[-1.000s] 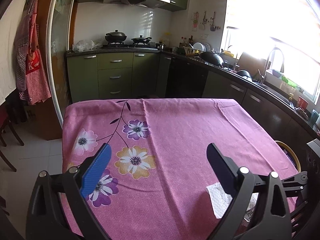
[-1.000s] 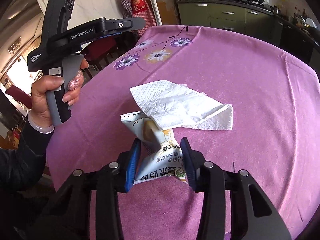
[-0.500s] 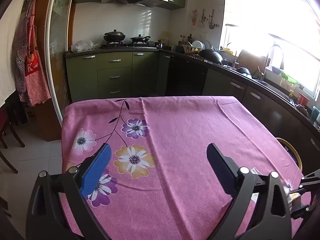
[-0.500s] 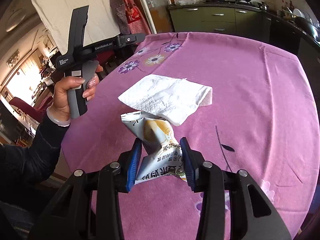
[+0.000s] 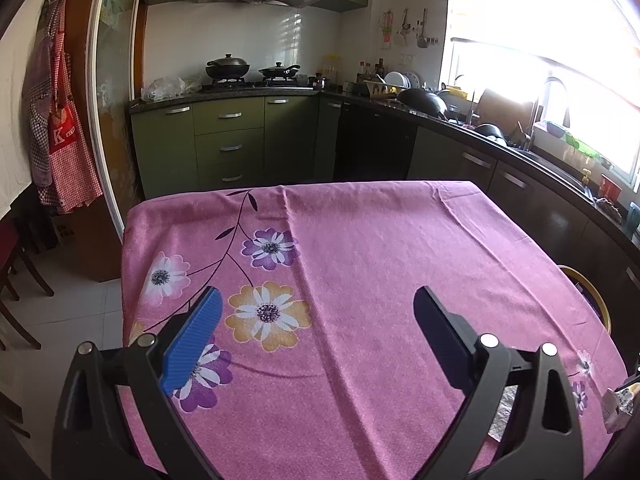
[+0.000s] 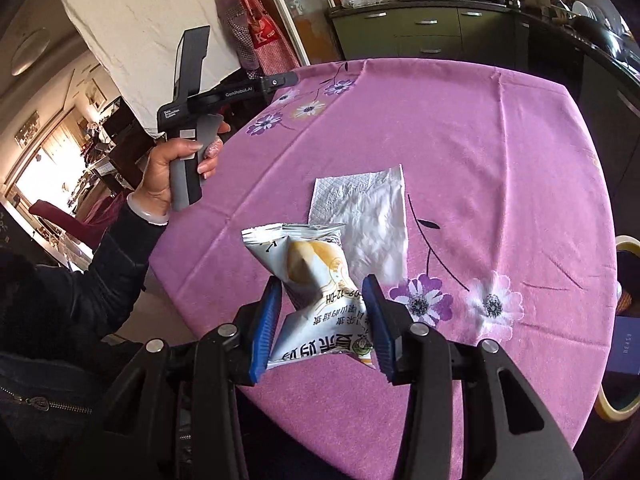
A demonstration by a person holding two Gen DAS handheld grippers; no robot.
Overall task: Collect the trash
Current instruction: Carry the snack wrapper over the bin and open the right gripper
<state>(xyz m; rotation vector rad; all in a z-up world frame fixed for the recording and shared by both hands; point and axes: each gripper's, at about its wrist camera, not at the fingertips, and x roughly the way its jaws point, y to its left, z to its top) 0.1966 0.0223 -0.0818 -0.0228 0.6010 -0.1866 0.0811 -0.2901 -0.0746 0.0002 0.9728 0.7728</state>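
Note:
A crumpled white snack wrapper (image 6: pixel 316 288) with a yellow picture hangs above the table between the blue pads of my right gripper (image 6: pixel 320 316). Its jaws are opening, and the pads still touch the wrapper's sides. The wrapper's tip (image 5: pixel 620 400) shows at the right edge of the left wrist view. A white paper napkin (image 6: pixel 368 216) lies flat on the pink flowered tablecloth (image 6: pixel 480 140) just beyond the wrapper. In the left wrist view the napkin (image 5: pixel 500 412) is partly hidden behind a finger. My left gripper (image 5: pixel 320 320) hovers open over the cloth with nothing between its fingers. A hand (image 6: pixel 168 176) holds it.
A yellow-rimmed round container (image 6: pixel 616 404) stands beside the table's right edge, also seen in the left wrist view (image 5: pixel 592 292). Green kitchen cabinets (image 5: pixel 228 144) and a counter with pans lie beyond the table. Red chairs (image 5: pixel 12 272) stand on the floor at left.
My right gripper has lifted the wrapper and carried it toward the table's right side, off the napkin. The napkin shifted a little on the cloth. The left gripper has kept still.

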